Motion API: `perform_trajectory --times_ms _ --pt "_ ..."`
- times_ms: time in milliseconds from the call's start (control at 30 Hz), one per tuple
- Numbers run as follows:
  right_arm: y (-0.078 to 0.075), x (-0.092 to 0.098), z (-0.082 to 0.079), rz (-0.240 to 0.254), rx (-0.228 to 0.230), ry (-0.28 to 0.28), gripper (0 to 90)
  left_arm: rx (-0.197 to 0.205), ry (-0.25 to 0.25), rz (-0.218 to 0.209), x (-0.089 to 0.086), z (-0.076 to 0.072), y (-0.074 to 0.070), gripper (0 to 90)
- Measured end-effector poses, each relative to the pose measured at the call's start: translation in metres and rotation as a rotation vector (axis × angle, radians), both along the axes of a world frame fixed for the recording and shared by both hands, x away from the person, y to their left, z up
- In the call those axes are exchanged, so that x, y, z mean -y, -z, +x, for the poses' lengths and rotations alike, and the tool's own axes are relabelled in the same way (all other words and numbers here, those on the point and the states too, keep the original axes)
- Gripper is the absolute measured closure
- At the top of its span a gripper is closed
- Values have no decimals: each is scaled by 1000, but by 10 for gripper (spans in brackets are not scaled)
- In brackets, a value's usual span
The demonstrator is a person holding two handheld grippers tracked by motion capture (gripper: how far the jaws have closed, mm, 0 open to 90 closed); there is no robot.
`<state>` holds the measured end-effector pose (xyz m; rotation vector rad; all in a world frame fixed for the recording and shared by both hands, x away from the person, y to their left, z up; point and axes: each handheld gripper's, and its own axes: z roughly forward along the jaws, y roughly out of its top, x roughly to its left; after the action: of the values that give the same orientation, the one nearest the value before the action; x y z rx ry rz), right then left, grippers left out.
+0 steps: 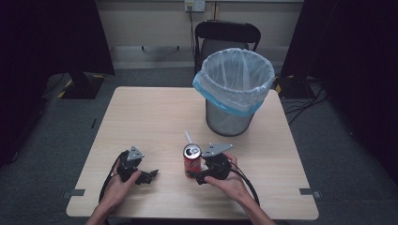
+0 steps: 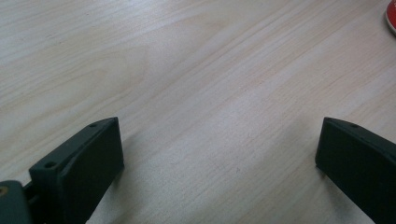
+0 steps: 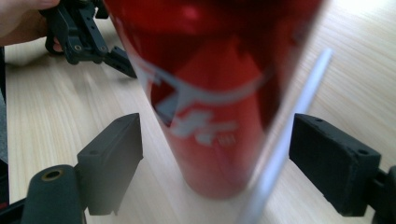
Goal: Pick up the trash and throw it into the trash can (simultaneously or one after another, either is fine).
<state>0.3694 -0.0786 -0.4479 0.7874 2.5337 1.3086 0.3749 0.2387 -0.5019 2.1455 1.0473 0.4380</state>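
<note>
A red soda can (image 1: 192, 161) with a white straw (image 1: 188, 137) stands upright on the light wooden table (image 1: 155, 112), near its front middle. My right gripper (image 1: 197, 172) comes at the can from the right. In the right gripper view the can (image 3: 210, 116) stands between the two black jaws of this gripper (image 3: 215, 158), with a gap on each side, and the straw (image 3: 289, 135) runs past the right jaw. Further left, my left gripper (image 1: 151, 175) rests low over the table, held by a hand. Its jaws (image 2: 219, 158) stand wide apart over bare wood.
A wire-mesh bin (image 1: 233, 84) lined with a white and blue bag stands at the back right of the table. A black chair (image 1: 227, 35) is behind it. The left gripper (image 3: 84, 37) also appears beyond the can. Table edges lie close to both hands.
</note>
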Motion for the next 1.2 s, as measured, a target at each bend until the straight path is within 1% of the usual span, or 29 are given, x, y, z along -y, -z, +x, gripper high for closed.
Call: perform_trajectory --times_ms 33,133,233,333,367,533,600,667,733,767,1000,1133,1167,1200 --pt "1 -4 2 -3 -3 -8 170 0 0 0 0 0 0 3" --pt "3 -7 4 -12 -8 -18 172 0 0 0 0 0 0 3" --pt "9 -11 8 -40 -20 -28 184 0 0 -1 0 0 0 3" --pt "11 -13 9 -42 -21 -30 195 0 0 1 0 0 0 3" --pt "13 -14 10 -42 -18 -39 212 0 0 0 0 0 0 3" --pt "17 -15 9 -56 -7 -38 242 0 0 0 0 0 0 3" --pt "21 -15 10 -68 -10 -26 245 0 0 1 0 0 0 3" --pt "23 -15 10 -70 -6 -30 265 0 0 0 0 0 0 3" --pt "23 -16 10 -71 -4 -29 266 0 -1 0 0 0 0 3" --pt "23 -15 10 -72 0 -25 324 0 0 1 0 0 0 3" --pt "23 -16 10 -77 10 -26 339 0 -1 1 0 0 0 3" --pt "21 -14 10 -67 6 -23 340 0 0 1 0 0 0 3" --pt "19 -13 10 -50 0 -22 341 0 -1 1 0 0 0 3" --pt "19 -13 10 -50 0 -22 341 0 -1 1 0 0 0 3"
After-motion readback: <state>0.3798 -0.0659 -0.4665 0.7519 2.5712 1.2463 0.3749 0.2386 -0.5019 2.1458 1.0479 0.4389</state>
